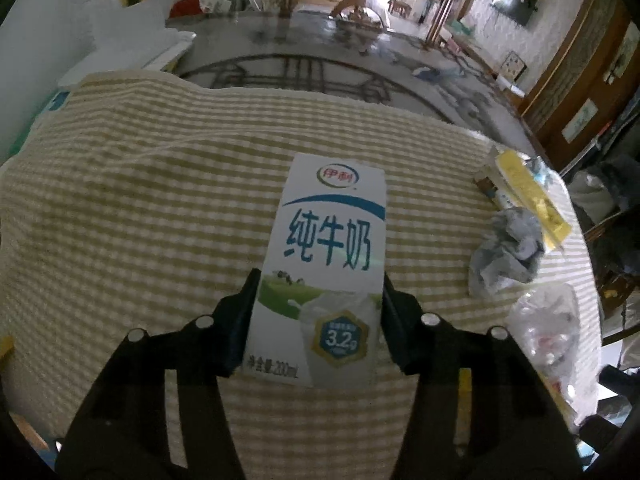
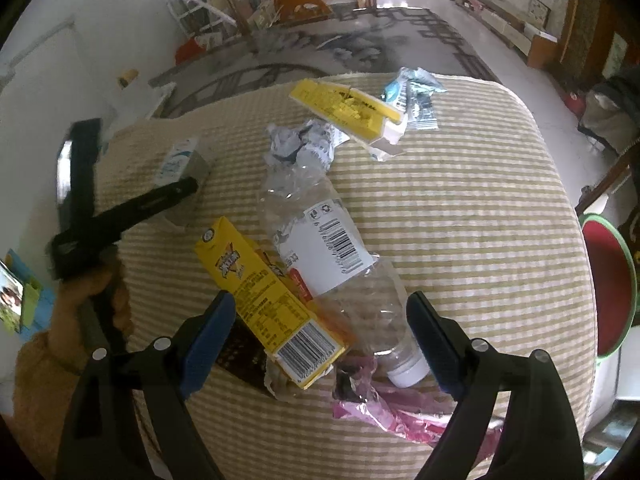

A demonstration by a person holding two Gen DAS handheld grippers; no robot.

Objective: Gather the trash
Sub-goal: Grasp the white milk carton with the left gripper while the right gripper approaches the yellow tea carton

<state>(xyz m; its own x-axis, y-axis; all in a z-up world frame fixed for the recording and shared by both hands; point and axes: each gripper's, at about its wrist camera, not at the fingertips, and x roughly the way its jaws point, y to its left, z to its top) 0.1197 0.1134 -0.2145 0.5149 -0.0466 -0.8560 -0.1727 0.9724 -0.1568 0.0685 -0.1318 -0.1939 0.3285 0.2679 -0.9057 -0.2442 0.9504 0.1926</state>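
Striped cloth (image 1: 140,200) in beige and cream covers the bench, and on it, at our left, stands a white milk carton (image 1: 324,264) with blue lettering. Our left tongs (image 1: 318,300) are clamped on its lower half, one black pad pressed to each side, and the carton stands upright between them. From the right wrist view we see the same carton (image 2: 180,160) at the far left edge of the bench, with the left tongs (image 2: 188,188) reaching to it and a hand (image 2: 86,284) gripping the handle below. Moving rightward, a yellow drink carton (image 2: 268,304) lies flat on a dark torn wrapper (image 2: 244,356), touching a crushed clear plastic bottle (image 2: 332,256) with a white barcoded label and white cap. Our right tongs (image 2: 320,336) stand wide apart above them, blue pads straddling the yellow carton's end and the bottle's cap, gripping nothing. A pink foil wrapper (image 2: 384,408) lies just beneath. Farther back sit a crumpled grey paper (image 2: 300,140), a flattened yellow box (image 2: 348,110) and a pale printed packet (image 2: 416,96) near the far edge.
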